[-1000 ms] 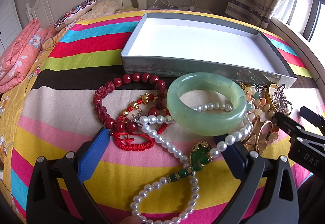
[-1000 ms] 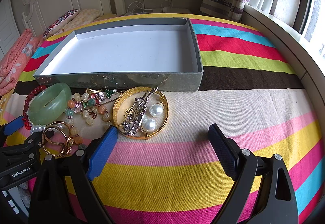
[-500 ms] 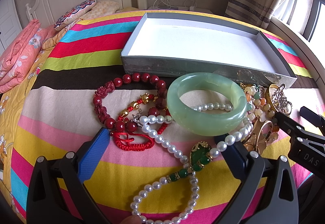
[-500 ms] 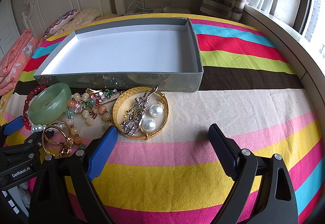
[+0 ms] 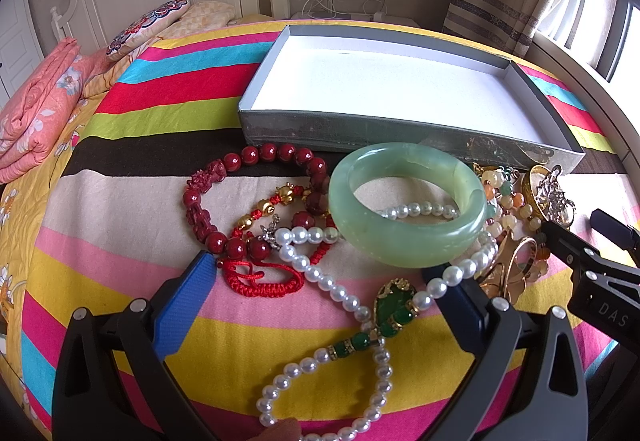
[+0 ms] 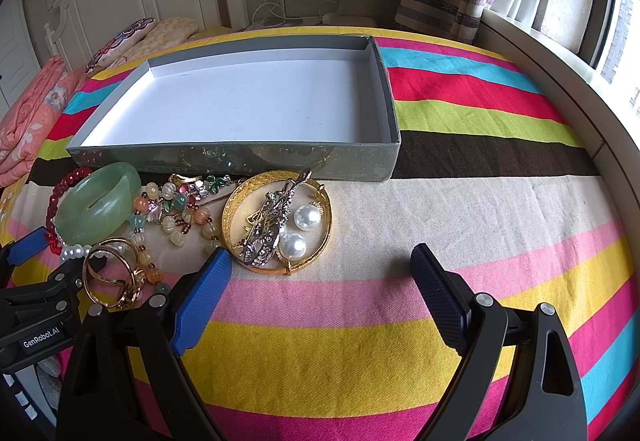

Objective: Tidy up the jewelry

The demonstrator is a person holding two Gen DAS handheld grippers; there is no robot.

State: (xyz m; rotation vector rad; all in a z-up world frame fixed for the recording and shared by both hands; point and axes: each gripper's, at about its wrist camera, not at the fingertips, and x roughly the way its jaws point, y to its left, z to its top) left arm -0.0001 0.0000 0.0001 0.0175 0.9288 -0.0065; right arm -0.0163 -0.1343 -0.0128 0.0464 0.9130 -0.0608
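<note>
box [image 6: 248, 157] behind jewelry | bangle [image 5: 408, 205] left | hoop [image 6: 276, 221] right

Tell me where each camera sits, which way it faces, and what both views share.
Left wrist: sits on the left claw, open, looking across the striped bedspread toward the headboard, over the pearl necklace and jade bangle; a fingertip shows at the bottom edge.
Right wrist: sits on the right claw, open, facing the same way, over the gold bangle; the left claw shows at its left edge.
Shared: the empty grey box, jade bangle, bedspread.
</note>
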